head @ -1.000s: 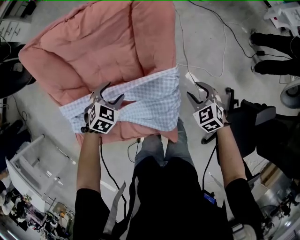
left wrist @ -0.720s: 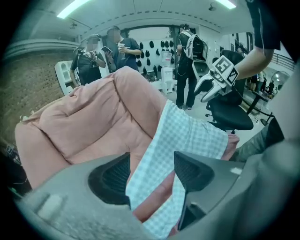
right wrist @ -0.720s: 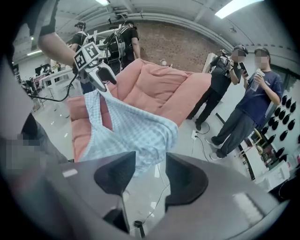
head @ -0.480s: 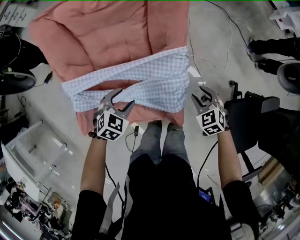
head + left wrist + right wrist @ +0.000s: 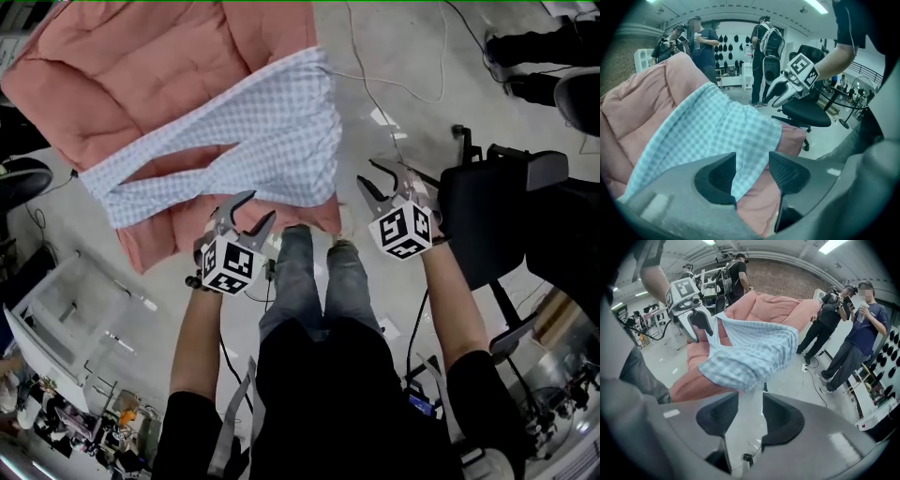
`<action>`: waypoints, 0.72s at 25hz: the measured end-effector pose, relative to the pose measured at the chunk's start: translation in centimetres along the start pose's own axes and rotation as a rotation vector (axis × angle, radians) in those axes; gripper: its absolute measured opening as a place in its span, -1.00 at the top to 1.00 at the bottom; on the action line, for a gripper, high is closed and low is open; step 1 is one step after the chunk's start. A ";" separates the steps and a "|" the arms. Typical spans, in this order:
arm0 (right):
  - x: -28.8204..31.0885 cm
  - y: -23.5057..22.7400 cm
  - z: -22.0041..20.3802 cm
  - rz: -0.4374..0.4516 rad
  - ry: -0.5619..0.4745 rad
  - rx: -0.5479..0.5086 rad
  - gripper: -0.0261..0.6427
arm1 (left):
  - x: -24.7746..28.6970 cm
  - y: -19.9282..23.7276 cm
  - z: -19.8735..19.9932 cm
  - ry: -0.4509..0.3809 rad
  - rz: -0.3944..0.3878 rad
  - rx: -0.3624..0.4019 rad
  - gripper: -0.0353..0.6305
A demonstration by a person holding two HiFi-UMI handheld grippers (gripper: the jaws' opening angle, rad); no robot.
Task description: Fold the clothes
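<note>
A light-blue checked garment lies spread across a pink quilted pad, and one corner reaches the pad's near edge. My left gripper hovers just short of that edge, near the garment's hem. Its jaws have just been closing, stand apart, and hold nothing. My right gripper hangs over the bare floor to the right of the garment. Its jaws have also been closing, with only floor between them. Each gripper shows in the other's view: right gripper, left gripper.
A black office chair stands close to the right gripper. Cables trail over the grey floor beyond the pad. Several people stand past the pad's far side. A white rack stands at the lower left.
Both grippers have drawn back toward the person's body. The left one has come off the garment's near edge, the right has moved out over the floor, and both jaw gaps look narrower.
</note>
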State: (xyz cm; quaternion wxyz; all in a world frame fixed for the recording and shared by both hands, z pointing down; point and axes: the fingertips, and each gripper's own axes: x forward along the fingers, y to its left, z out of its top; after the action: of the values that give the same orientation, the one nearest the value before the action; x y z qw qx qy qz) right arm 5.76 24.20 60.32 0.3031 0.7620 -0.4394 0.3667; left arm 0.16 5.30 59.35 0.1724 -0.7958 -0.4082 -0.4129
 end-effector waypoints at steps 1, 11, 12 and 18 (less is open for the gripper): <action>0.4 0.4 -0.8 0.007 -0.005 -0.005 0.43 | 0.8 -0.8 -0.1 0.005 -0.001 -0.002 0.21; 5.9 1.6 -4.0 -0.010 -0.095 -0.099 0.43 | 4.7 -2.7 -1.7 0.001 0.094 -0.088 0.22; 6.4 1.7 -3.8 -0.013 -0.105 -0.115 0.43 | 4.7 -2.7 -1.9 -0.001 0.100 -0.097 0.22; 9.0 2.5 -1.7 -0.006 -0.143 -0.244 0.40 | 3.5 -2.5 -3.4 0.000 0.122 -0.151 0.22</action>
State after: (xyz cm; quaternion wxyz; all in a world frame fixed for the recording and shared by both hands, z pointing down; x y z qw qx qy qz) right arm 6.14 20.44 68.99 0.3624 0.7449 -0.4989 0.2546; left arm -2.46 6.52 63.98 0.1365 -0.8299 -0.3269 -0.4310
